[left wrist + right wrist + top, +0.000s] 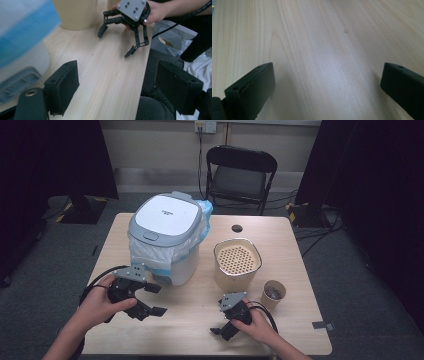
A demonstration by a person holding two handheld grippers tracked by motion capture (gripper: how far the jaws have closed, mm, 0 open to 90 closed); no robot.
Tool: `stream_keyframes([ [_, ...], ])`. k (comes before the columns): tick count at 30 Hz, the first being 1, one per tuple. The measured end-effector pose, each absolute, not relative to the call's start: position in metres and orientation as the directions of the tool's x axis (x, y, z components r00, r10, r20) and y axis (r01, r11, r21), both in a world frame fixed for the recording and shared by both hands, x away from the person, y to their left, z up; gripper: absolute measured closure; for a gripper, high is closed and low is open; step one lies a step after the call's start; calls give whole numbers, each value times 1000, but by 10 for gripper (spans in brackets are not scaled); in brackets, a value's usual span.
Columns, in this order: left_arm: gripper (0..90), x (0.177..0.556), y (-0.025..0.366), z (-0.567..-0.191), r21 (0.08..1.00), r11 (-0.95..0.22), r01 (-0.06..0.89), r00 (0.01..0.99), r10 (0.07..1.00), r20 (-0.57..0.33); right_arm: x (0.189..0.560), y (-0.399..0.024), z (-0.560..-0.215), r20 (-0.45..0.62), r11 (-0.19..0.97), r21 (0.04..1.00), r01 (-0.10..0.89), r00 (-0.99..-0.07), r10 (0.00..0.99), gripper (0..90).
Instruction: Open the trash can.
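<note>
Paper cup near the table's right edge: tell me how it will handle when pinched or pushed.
The paper cup looks thin-walled, so a hard pinch would probably dent it. Small and likely light, it may slide or tip on the smooth table if pushed. Something dark inside could spill.

White bin [167,240], blue liner [206,210], beige pot [237,265]

Bin [167,237] left — canister [238,264], cup [274,293] right
</note>
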State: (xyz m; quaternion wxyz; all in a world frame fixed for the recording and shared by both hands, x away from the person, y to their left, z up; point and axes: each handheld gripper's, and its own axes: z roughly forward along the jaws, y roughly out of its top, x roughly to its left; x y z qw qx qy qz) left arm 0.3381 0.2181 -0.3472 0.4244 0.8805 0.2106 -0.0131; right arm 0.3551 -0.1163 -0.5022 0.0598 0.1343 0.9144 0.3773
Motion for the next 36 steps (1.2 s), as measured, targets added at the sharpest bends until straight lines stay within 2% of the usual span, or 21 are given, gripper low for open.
stream_keyframes([
  [19, 192, 354, 234, -290, 748, -528, 402, 893, 406, -193, 355, -116, -502, -7, 679, 706, 201, -957, 291, 0],
  [36, 197, 381, 228, -252, 755, -533, 382, 891, 429, -148, 355, -116, -502, -6, 680, 705, 201, -957, 289, 0],
])
